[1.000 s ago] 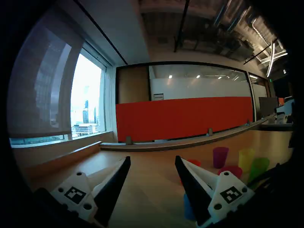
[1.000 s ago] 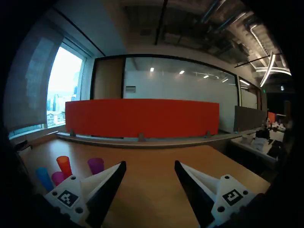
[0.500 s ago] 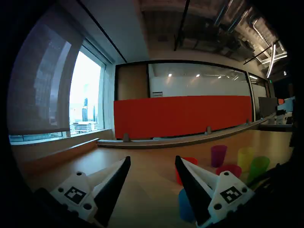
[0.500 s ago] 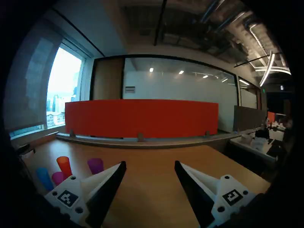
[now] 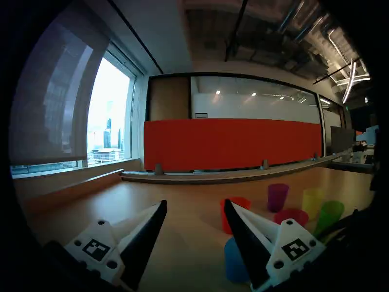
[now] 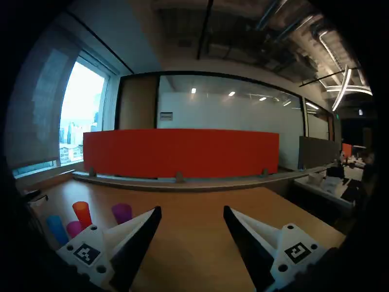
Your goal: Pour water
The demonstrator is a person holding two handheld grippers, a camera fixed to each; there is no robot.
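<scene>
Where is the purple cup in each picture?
Left gripper view: the purple cup stands right of centre, just behind the pink cup.
Right gripper view: lower left, right of the orange cup.
Shared landmark: the long red divider panel behind it.

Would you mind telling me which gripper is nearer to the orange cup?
Left. The left gripper has the orange cup just ahead of it, slightly right; the right gripper sees it well off to its left.

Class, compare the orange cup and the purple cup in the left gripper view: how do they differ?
The orange cup stands nearer, partly hidden by the left gripper; the purple cup stands farther back, in full view. Both are upright on the wooden table.
</scene>
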